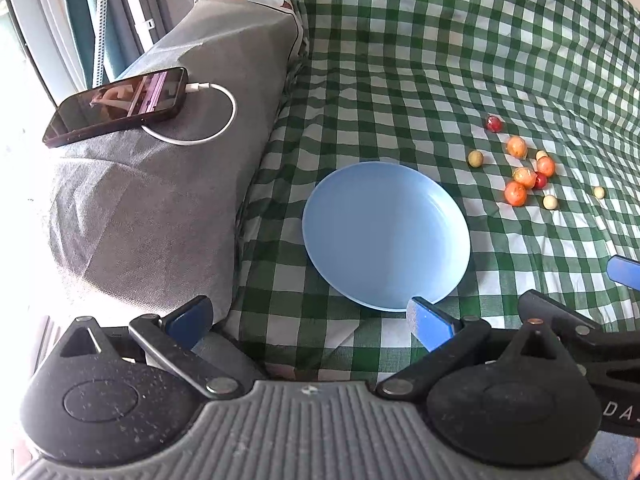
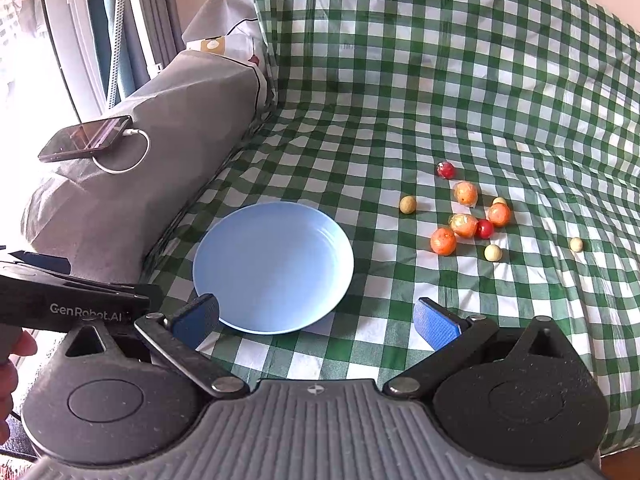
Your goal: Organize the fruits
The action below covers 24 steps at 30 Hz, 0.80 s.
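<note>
An empty light blue plate (image 1: 386, 236) (image 2: 274, 266) lies on the green checked cloth (image 1: 400, 80) (image 2: 400, 80). To its right lies a cluster of small fruits: several orange ones (image 1: 515, 193) (image 2: 443, 241), red ones (image 1: 494, 123) (image 2: 445, 170) and pale yellow-green ones (image 1: 475, 158) (image 2: 408, 204). My left gripper (image 1: 308, 320) is open and empty, near the plate's front edge. My right gripper (image 2: 316, 318) is open and empty, just in front of the plate. The fruits are well ahead of both.
A grey cushion (image 1: 160, 184) (image 2: 132, 168) lies left of the plate with a black phone (image 1: 116, 106) (image 2: 86, 138) and white charging cable (image 1: 208, 120) on it. A window frame stands behind. The right gripper's blue finger (image 1: 624, 272) shows at the right edge.
</note>
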### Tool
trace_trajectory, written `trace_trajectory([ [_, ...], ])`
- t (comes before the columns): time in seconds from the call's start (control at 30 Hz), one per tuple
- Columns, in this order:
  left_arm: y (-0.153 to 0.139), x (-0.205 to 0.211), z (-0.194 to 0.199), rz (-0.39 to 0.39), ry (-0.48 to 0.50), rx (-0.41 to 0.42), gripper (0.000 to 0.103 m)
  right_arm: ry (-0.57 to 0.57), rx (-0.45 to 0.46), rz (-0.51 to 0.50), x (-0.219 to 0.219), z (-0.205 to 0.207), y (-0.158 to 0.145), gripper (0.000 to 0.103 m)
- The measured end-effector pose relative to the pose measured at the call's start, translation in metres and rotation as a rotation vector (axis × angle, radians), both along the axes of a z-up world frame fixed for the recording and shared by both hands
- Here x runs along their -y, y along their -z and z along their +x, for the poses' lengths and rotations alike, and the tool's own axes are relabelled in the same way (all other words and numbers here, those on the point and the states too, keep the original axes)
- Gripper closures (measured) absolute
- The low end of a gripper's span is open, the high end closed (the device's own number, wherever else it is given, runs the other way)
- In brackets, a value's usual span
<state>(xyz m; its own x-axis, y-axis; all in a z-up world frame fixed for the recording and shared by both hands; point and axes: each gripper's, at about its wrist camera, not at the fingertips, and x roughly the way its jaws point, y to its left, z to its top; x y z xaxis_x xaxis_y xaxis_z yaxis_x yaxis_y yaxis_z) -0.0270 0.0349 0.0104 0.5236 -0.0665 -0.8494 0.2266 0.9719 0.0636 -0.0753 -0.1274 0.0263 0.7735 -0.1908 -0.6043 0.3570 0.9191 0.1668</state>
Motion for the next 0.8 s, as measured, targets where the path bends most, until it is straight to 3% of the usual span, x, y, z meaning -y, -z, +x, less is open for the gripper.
trace_trajectory([
  [0.8, 0.014, 0.007, 0.014, 0.071, -0.001, -0.047, 0.0, 0.002, -0.018, 0.03, 0.004, 0.011, 0.008, 0.001],
])
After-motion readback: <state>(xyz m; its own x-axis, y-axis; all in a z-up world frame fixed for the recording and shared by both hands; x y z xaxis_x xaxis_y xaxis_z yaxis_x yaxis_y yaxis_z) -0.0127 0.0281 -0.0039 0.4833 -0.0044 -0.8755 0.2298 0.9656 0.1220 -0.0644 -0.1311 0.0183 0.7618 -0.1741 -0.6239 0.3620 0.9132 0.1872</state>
